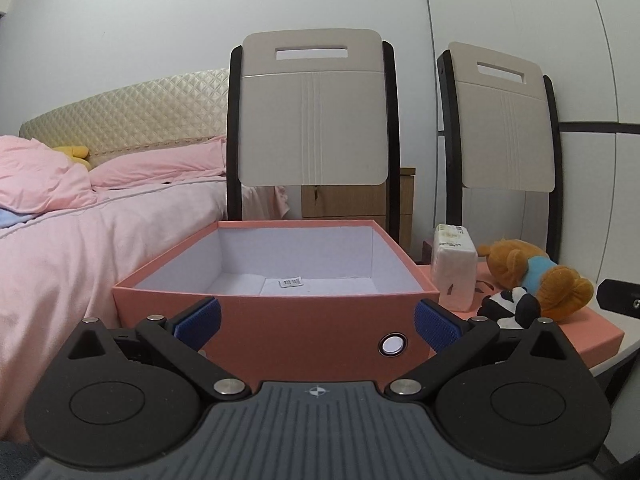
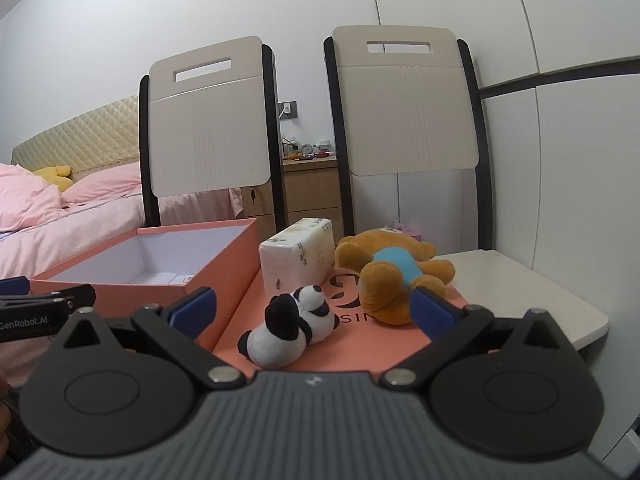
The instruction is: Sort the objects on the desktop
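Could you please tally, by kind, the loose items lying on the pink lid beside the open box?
Plush toys: 2, the panda and the brown bear.
Tissue packs: 1, the white pack.
Total: 3, all on the pink lid.

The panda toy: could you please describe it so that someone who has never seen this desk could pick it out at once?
Find the open pink box; beside it lies a flat pink lid carrying three things. The panda toy lies at the near end, in front of the white tissue pack and beside the orange bear. It is the smallest of them, and the only black-and-white one.
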`<state>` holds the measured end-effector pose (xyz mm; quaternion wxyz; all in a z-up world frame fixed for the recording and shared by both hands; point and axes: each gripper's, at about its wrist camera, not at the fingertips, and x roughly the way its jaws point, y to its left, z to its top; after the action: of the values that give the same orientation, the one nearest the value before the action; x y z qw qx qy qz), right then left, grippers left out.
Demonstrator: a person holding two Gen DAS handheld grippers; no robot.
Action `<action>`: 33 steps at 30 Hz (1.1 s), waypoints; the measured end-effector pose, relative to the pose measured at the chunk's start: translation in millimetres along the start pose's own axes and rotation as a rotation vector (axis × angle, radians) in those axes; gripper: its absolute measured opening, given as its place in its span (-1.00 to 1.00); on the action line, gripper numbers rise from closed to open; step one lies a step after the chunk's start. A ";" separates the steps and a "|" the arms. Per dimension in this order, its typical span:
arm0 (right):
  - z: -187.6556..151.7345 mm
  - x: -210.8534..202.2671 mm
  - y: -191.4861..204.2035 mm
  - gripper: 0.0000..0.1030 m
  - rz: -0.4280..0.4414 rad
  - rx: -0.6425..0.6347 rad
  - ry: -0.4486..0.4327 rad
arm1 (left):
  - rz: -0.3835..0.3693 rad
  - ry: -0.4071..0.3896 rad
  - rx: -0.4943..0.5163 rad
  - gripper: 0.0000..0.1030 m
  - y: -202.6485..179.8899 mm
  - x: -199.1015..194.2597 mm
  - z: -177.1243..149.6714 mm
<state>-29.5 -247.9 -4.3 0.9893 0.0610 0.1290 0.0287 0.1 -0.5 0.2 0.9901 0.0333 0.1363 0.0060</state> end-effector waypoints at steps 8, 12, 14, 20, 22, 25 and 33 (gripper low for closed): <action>-0.7 -0.3 -4.3 1.00 0.006 0.057 -0.016 | -0.021 -0.011 -0.050 1.00 1.3 -4.5 0.9; -4.2 6.0 -5.6 1.00 -0.004 0.066 -0.034 | -0.050 -0.002 -0.092 1.00 9.3 -9.1 4.5; -5.3 9.1 -4.9 1.00 0.010 0.061 -0.035 | -0.046 0.003 -0.088 1.00 10.0 -9.3 2.8; -6.0 20.0 2.9 1.00 0.026 0.011 -0.043 | -0.064 -0.013 -0.011 1.00 6.5 -7.0 -0.2; -6.2 22.0 3.9 1.00 0.031 0.017 -0.050 | -0.034 -0.030 0.028 1.00 2.2 -6.9 -1.0; -4.0 23.6 3.2 1.00 0.038 0.034 -0.074 | -0.004 -0.047 0.070 1.00 -2.1 -8.4 -2.2; 1.0 28.4 3.3 1.00 0.047 0.094 -0.101 | 0.025 -0.040 0.064 1.00 0.6 -10.4 2.9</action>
<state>-1.9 -242.7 -10.1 0.9897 0.1119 0.0784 0.0428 -9.1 -0.3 5.8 0.9909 0.0666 0.1161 0.0131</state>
